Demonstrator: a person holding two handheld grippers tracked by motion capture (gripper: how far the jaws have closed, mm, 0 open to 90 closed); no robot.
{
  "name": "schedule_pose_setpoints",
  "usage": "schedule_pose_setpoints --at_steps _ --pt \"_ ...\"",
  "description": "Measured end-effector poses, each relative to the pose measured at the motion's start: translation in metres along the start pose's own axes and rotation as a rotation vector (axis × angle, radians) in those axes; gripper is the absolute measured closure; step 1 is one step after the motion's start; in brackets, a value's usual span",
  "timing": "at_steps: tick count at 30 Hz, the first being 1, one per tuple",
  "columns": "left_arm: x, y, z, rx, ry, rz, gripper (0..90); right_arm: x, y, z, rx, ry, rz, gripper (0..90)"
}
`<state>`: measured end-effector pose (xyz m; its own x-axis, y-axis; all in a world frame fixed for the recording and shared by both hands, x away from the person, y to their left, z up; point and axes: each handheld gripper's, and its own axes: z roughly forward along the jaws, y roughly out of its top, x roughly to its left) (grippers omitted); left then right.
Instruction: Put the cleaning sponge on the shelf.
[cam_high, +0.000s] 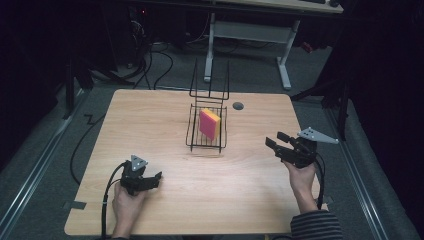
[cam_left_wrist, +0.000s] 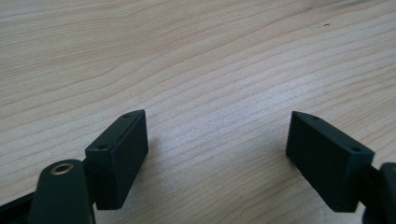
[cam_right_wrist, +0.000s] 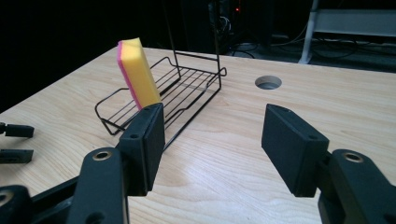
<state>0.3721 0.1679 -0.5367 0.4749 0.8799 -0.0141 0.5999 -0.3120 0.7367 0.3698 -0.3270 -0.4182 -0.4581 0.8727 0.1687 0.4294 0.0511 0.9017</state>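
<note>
Right gripper (cam_right_wrist: 212, 140) facing sponge (cam_right_wrist: 137, 74), rack (cam_right_wrist: 187, 88)

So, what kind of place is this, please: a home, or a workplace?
Probably a lab or office workroom, not a home. A bare wooden table with a cable hole stands on grey carpet, cables trail over the floor behind it, and a white-framed desk stands beyond. On the table, a sponge stands in a wire rack.
</note>
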Motion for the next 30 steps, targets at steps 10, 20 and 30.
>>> schedule_pose_setpoints --at_steps 10,20,30 --pt "0.000 0.000 0.000 0.000 0.000 0.000 21.4 -0.008 -0.014 -0.008 -0.012 -0.014 0.026 40.1" --pt "0.000 0.000 0.000 0.000 0.001 0.001 21.4 -0.013 -0.030 -0.010 -0.016 -0.025 0.061 40.1" --pt "0.000 0.000 0.000 0.000 0.001 0.001 21.4 -0.016 -0.048 -0.008 0.005 -0.033 0.088 40.0"
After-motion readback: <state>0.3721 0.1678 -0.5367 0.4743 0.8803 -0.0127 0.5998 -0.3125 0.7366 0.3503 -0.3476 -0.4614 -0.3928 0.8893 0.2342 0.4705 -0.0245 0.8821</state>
